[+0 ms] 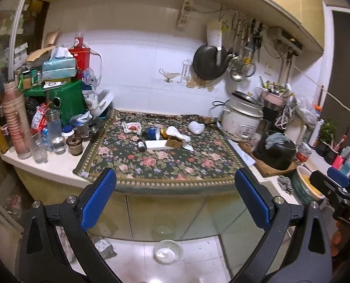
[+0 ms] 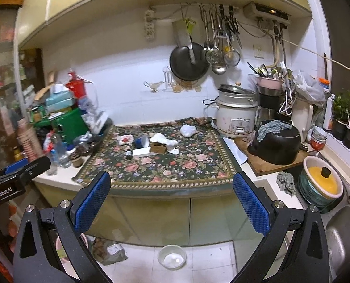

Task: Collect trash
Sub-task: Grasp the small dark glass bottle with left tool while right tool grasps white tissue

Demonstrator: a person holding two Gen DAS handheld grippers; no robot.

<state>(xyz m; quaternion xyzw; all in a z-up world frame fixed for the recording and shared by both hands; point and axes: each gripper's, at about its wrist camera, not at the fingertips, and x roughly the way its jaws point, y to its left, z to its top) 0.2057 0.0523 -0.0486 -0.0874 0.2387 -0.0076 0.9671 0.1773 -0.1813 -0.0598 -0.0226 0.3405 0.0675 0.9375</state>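
Both the left gripper (image 1: 175,197) and right gripper (image 2: 171,194) hang wide open and empty short of the desk (image 1: 57,167), approach stage, trash pile (image 1: 172,136) mid-frame on the floral cloth (image 1: 165,162), so next probably a forward reach.

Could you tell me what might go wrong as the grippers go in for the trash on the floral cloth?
The small dark bottle lies against the white box, so grabbing the box may roll it. Both the left gripper and right gripper are open and face the same pile, so they may collide.
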